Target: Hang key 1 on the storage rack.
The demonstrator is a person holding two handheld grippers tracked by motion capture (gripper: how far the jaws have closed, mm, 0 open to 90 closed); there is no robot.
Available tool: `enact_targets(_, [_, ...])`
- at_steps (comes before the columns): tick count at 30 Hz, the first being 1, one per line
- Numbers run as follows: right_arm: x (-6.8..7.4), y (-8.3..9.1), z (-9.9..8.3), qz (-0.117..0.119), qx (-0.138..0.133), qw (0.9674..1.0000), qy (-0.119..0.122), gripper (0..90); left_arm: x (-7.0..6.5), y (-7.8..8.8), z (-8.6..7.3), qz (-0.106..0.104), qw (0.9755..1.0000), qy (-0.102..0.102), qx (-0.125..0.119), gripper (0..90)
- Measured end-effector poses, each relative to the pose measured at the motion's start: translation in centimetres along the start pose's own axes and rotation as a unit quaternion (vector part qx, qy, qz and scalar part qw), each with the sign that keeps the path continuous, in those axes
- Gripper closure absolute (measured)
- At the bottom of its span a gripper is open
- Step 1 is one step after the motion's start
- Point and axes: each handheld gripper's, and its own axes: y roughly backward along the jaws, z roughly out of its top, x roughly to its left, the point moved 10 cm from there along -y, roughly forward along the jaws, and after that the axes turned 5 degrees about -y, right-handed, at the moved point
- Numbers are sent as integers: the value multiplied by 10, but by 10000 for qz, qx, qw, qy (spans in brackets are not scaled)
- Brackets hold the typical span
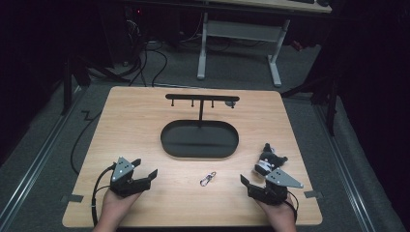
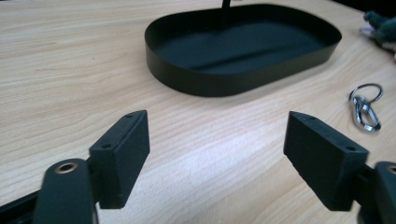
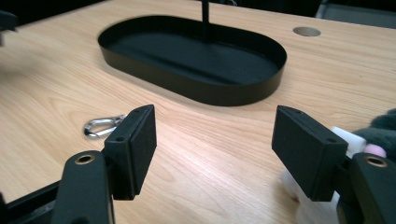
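Observation:
A black oval tray (image 1: 176,142) lies mid-table, with a thin post rising from it to a hook bar (image 1: 202,97). A small silver carabiner with a key ring (image 1: 208,179) rests on the wood in front of the tray. A dark plush toy with white parts (image 1: 268,158) lies at the right. My left gripper (image 1: 145,167) hovers low at the front left, open and empty, facing the tray (image 2: 210,81), with the carabiner (image 2: 365,109) to its right. My right gripper (image 1: 254,175) is open and empty beside the plush toy (image 3: 373,135), with the carabiner (image 3: 100,126) behind its left jaw.
The wooden table (image 1: 135,121) has a round cable hole (image 3: 306,31) beyond the tray (image 3: 196,88). Cables trail off the table's left edge. A white desk frame (image 1: 239,34) stands on the floor behind the table.

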Motion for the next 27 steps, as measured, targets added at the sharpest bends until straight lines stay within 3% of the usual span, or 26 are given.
enact_targets(3, [-6,-1,-3,-153,5,9999,-42,319,-1,2,-9,5,9998,-176,134,226])
enact_targets(5, [-8,-2,-6,-159,38,9999,-49,310,2,1,-13,26,9996,-79,261,220])
enact_targets(7, [-10,-3,-8,-147,63,9998,-87,307,1,0,-11,5,9997,15,225,220])
enact_targets(9, [-10,-3,-6,-151,35,9998,-102,306,-2,-1,-11,46,9996,-111,248,220])
enact_targets(14, [-9,0,-7,-161,23,9999,-37,315,-8,-5,-13,-147,9993,15,355,225])
enact_targets(19, [-11,2,-11,-108,89,9998,-109,331,-8,-3,-7,-239,9993,157,223,259])
enact_targets(27, [-14,0,-8,-21,96,9998,-173,432,-10,-2,-9,-248,9993,36,261,156])
